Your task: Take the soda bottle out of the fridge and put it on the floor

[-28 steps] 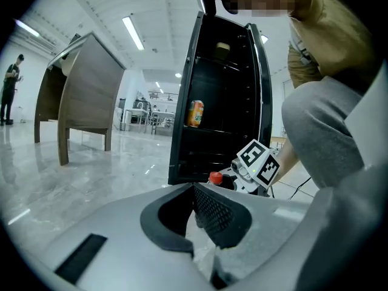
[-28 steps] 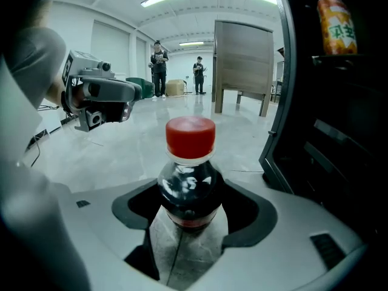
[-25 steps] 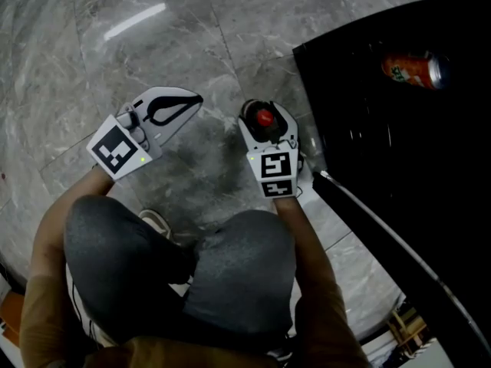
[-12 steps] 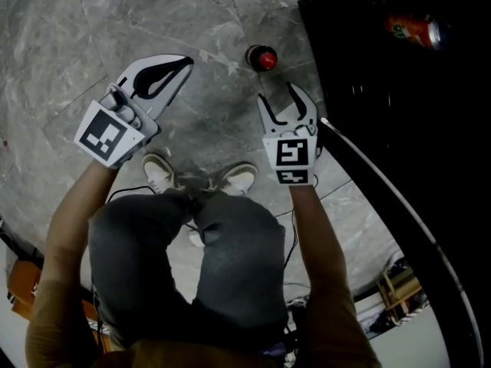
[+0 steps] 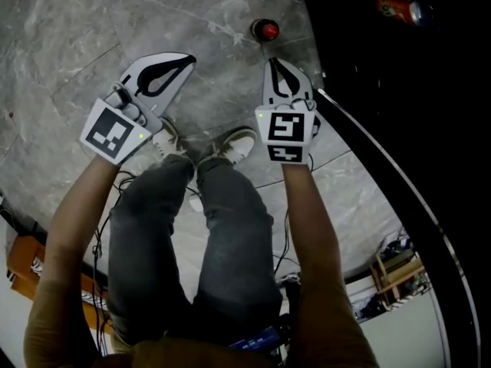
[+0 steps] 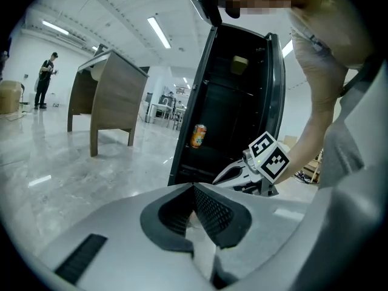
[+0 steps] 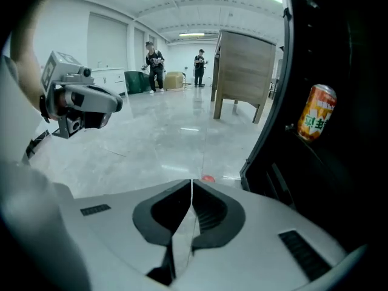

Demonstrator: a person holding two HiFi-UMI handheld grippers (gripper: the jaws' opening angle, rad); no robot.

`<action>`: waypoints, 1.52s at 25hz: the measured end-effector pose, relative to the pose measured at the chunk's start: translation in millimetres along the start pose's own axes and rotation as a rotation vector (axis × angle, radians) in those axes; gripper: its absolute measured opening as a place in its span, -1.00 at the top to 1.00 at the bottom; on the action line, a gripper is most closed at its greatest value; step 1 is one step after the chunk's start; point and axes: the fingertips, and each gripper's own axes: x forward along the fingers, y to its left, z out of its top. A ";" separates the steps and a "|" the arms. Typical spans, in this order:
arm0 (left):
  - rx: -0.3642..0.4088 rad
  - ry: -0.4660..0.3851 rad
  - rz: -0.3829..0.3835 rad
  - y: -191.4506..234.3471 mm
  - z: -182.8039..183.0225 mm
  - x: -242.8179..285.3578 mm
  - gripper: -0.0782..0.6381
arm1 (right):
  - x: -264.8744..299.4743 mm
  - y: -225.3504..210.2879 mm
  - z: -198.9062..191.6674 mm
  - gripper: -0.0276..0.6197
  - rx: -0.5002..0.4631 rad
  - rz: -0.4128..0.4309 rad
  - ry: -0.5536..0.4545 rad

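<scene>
Where it stands on the floor [image 5: 192, 21], the soda bottle [image 5: 266, 30] points cap-up — axis vertical.

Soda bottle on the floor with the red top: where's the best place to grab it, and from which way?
Probably the neck, just under the red cap. The soda bottle stands upright on the floor, so jaws coming in level from the side could close around it. The open fridge is close on one side, so the open-floor side looks easiest. The cap hides most of its body from above.
</scene>
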 end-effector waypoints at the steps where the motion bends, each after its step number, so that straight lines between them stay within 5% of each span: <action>1: -0.001 0.009 0.002 -3.2 4.1 -6.0 0.78 | -6.4 2.2 6.0 0.90 -0.003 0.002 0.003; 26: -0.030 -0.051 0.037 -97.9 224.8 -121.9 0.78 | -226.8 27.7 182.0 0.91 0.051 0.064 0.020; 38: -0.023 -0.109 0.076 -116.3 329.8 -173.7 0.78 | -330.1 19.2 298.9 0.91 0.100 -0.001 -0.131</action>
